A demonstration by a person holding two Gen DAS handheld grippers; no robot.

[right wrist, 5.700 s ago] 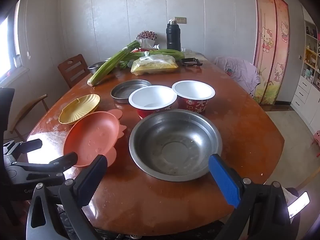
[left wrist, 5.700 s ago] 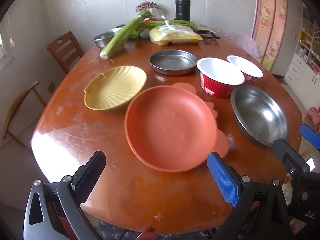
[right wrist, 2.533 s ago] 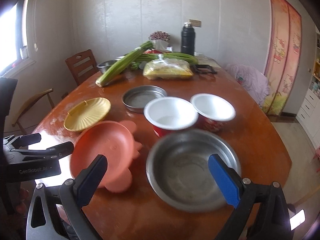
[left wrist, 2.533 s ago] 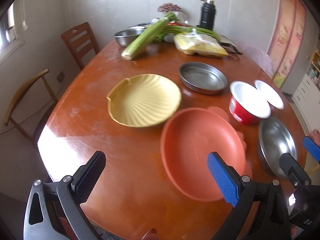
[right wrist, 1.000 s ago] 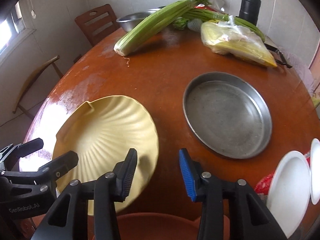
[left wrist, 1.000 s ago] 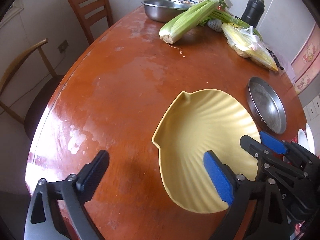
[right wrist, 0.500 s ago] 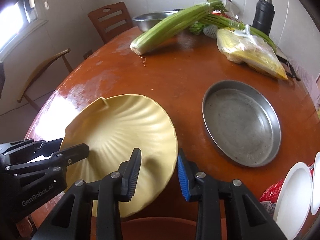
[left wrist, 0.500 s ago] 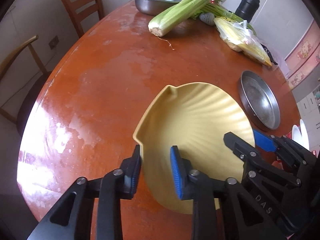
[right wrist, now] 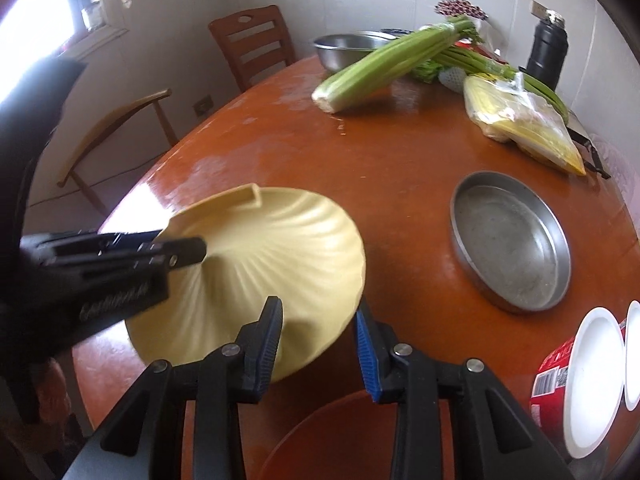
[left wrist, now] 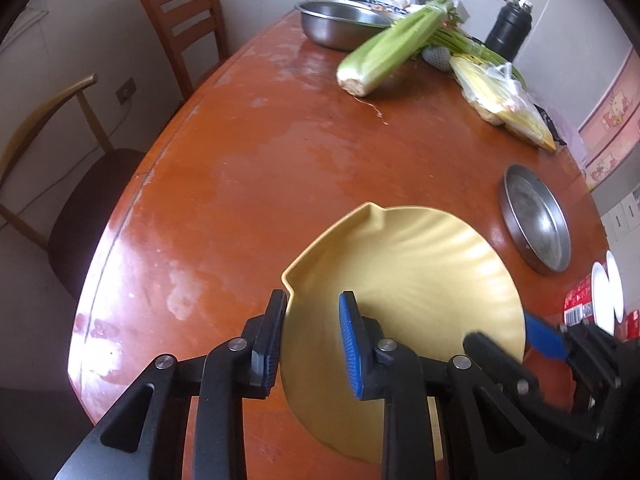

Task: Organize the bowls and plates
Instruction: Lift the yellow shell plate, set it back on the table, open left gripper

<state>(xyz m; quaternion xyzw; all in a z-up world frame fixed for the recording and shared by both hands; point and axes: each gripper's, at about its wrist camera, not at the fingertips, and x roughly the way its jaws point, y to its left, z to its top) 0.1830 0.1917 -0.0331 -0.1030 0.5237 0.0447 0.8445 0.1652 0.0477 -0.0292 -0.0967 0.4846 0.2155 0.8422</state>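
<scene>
**Item: yellow shell plate — held at two rims, clear of the table**

Step in hand: the lift-and-carry of one dish. The yellow shell plate (left wrist: pixel 420 280), scallop-ribbed with a small notched spout, is tilted and appears raised off the table (left wrist: pixel 248 152), its near edge toward the cameras. The likely destination is the orange plate (right wrist: pixel 328 436), whose rim shows just below and in front of the right gripper; stacking there is a judgement, not a certainty.

Left gripper (left wrist: pixel 312 336): jaws drawn close, pinching the plate's left rim just below the spout — one pad outside the wall, the blue pad inside the bowl of the dish.

Right gripper (right wrist: pixel 318 344): jaws likewise narrowed, clamped on the plate's opposite, right-hand edge; the black pad lies over the ribbed face, the blue pad beneath the rim.

Next move calls for: both hands travelling together at the same rate, so the plate is neither twisted nor pulled from one grip; levelling it over the orange plate; lowering until it seats; then spreading both jaws.

Risk: a thin rim held at a slant may slide out of the pads.

Other task pieces, untouched: round metal pan (right wrist: pixel 510 244) well apart on the right; two red paper bowls (right wrist: pixel 576 384) at the far right edge; steel basin (left wrist: pixel 340 22) at the table's far end.

Bystanders: celery (left wrist: pixel 392 48), bagged corn (right wrist: pixel 524 128), black flask (right wrist: pixel 546 52).
</scene>
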